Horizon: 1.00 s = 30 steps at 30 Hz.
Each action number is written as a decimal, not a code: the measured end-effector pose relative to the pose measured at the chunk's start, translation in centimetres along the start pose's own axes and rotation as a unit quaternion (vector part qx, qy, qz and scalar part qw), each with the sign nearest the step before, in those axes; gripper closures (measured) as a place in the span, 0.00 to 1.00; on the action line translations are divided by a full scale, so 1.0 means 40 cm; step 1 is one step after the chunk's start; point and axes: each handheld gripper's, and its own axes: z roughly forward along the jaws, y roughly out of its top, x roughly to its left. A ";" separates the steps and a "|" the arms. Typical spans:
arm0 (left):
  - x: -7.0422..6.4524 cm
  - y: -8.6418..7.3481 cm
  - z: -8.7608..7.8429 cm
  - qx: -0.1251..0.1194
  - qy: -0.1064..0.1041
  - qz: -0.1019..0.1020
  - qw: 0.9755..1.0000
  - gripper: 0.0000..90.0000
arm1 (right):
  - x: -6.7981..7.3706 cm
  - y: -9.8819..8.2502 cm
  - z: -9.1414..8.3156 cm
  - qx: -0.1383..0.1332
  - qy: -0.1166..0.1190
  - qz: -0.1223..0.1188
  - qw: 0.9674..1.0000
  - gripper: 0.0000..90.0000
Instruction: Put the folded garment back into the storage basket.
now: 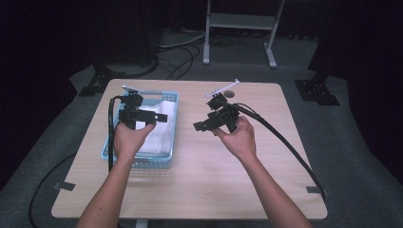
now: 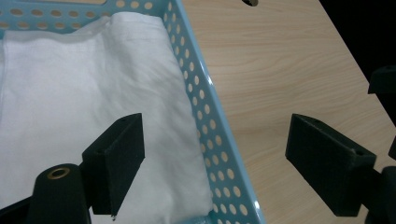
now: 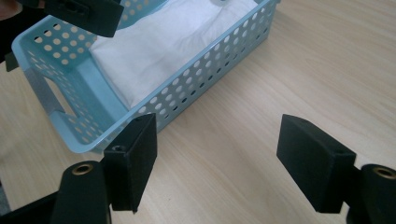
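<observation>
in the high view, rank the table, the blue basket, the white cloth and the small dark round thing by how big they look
1. table, by far the largest.
2. blue basket.
3. white cloth, lying inside the basket, so it looks smaller than it.
4. small dark round thing near the far edge, clearly the smallest; too small to identify.

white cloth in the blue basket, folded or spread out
Folded: the white cloth lies in the blue basket as a neat layered stack with straight edges, inside the walls.

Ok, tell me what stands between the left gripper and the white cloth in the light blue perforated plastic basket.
Nothing visible. The left gripper hangs open over the basket's long side wall, one jaw above the white folded cloth, the other above the wooden table.
</observation>
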 end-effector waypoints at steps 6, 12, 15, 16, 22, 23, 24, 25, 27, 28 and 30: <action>-0.007 -0.001 0.000 0.000 -0.001 0.002 1.000 0.22 | -0.008 -0.003 -0.011 -0.002 -0.004 0.011 1.000 0.32; -0.014 -0.001 0.001 0.000 -0.004 0.004 1.000 0.22 | -0.029 -0.019 -0.023 -0.008 -0.012 0.025 1.000 0.33; -0.019 0.000 0.005 0.001 -0.005 0.006 1.000 0.21 | -0.040 -0.031 -0.030 -0.018 -0.005 0.034 0.999 0.33; -0.021 0.000 0.007 0.000 -0.004 0.007 1.000 0.21 | -0.045 -0.036 -0.032 -0.018 -0.009 0.036 0.999 0.33; -0.036 0.002 0.019 0.001 -0.010 0.012 1.000 0.21 | -0.062 -0.061 -0.044 -0.022 -0.015 0.043 0.999 0.32; -0.040 0.003 0.021 -0.001 -0.011 0.011 1.000 0.21 | -0.064 -0.064 -0.046 -0.021 -0.020 0.038 0.999 0.32; -0.043 0.003 0.024 -0.001 -0.013 0.012 1.000 0.21 | -0.064 -0.066 -0.048 -0.020 -0.023 0.035 0.999 0.32; -0.047 0.004 0.027 -0.001 -0.013 0.013 1.000 0.21 | -0.066 -0.068 -0.050 -0.022 -0.024 0.032 0.999 0.32; -0.055 0.005 0.031 -0.001 -0.014 0.015 1.000 0.21 | -0.073 -0.074 -0.056 -0.029 -0.020 0.041 0.999 0.32; -0.059 0.006 0.033 -0.002 -0.015 0.016 1.000 0.21 | -0.078 -0.078 -0.057 -0.029 -0.021 0.042 0.998 0.32; -0.067 0.008 0.036 -0.004 -0.015 0.019 1.000 0.21 | -0.084 -0.086 -0.061 -0.028 -0.028 0.043 0.998 0.32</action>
